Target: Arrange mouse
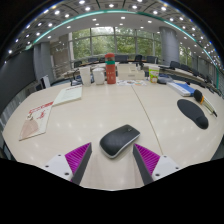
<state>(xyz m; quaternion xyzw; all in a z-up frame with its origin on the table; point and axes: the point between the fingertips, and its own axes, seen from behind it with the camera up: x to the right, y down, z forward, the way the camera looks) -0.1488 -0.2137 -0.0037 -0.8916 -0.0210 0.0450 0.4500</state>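
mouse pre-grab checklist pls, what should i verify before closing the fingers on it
1. Fingers open: ok, the gripper shows a wide gap between its pads.
2. mouse between the fingers: ok, it lies on the table with a gap at each side.
3. Mouse centred in the gap: not ok, it looks nearer the right pad.
4. Nothing crowding the mouse: ok, the table around it is bare.
5. Target in view: ok, the mouse pad lies beyond the fingers, to the right.
6. Cable on the mouse: cannot tell.
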